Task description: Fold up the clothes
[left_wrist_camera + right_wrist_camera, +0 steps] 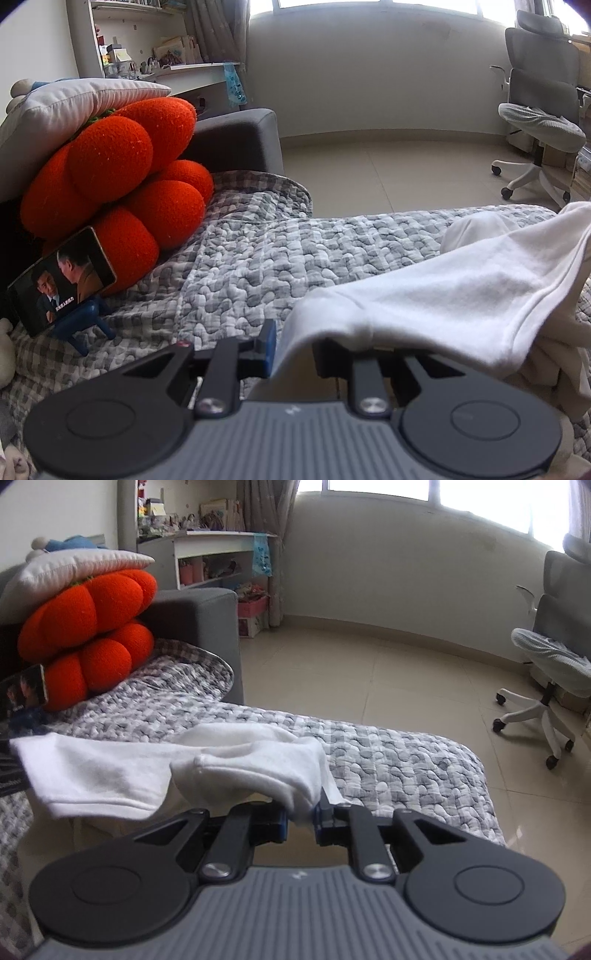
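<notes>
White cotton garment (110, 775): I am holding this soft, hemmed piece of clothing up off the grey-and-white checked quilted bedspread (388, 753), stretched between my two grippers and sagging in the middle.
Right gripper (300, 814): I am pinching a bunched wad of the cloth between narrow jaws.
Left gripper (293, 343): I am gripping a hem edge, I judge; cloth is draping over one finger, hiding the exact bite.
Slip risk: the right bite is sitting on a thick wad, so a tug may be pulling layers loose.
Crooked-fold risk: the slack middle may be creasing unevenly if I am lowering it without tension.
Look: wrinkled, loosely doubled, hem stitching showing; fold stage unclear.
</notes>
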Demonstrator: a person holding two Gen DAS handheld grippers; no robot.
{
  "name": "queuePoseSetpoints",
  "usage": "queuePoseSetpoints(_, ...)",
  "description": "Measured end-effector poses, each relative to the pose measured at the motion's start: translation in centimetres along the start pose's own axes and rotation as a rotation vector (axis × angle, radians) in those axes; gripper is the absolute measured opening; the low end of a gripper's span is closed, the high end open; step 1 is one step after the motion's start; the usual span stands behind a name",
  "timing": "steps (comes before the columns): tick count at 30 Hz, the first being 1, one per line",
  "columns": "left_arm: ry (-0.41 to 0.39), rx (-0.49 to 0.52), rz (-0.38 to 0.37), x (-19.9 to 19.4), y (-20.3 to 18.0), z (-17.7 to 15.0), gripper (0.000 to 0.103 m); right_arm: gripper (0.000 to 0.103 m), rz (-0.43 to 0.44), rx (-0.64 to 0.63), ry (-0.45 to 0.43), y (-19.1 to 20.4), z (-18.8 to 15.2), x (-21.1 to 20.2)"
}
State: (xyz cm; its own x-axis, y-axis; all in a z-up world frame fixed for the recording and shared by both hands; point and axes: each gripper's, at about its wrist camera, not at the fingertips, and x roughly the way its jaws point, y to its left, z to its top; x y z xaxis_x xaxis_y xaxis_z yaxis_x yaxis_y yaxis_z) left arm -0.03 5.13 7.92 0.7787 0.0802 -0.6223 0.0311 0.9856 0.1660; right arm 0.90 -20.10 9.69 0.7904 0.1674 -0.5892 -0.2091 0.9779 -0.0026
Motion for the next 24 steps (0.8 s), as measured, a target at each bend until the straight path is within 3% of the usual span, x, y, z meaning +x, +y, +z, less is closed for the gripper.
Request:
queuePoseSetpoints(17,0.058,-0.031,-0.012,0.7,-0.1,-0.2,0.021,0.02,-0.048,-0.049,0.039,2.1,-0.4,1.2)
queuePoseSetpoints(24,0.076,-0.043,0.019,0.9,0.2,-0.3,0.022,0.02,-0.077,-0.047,0.036,2.1,-0.5,1.2)
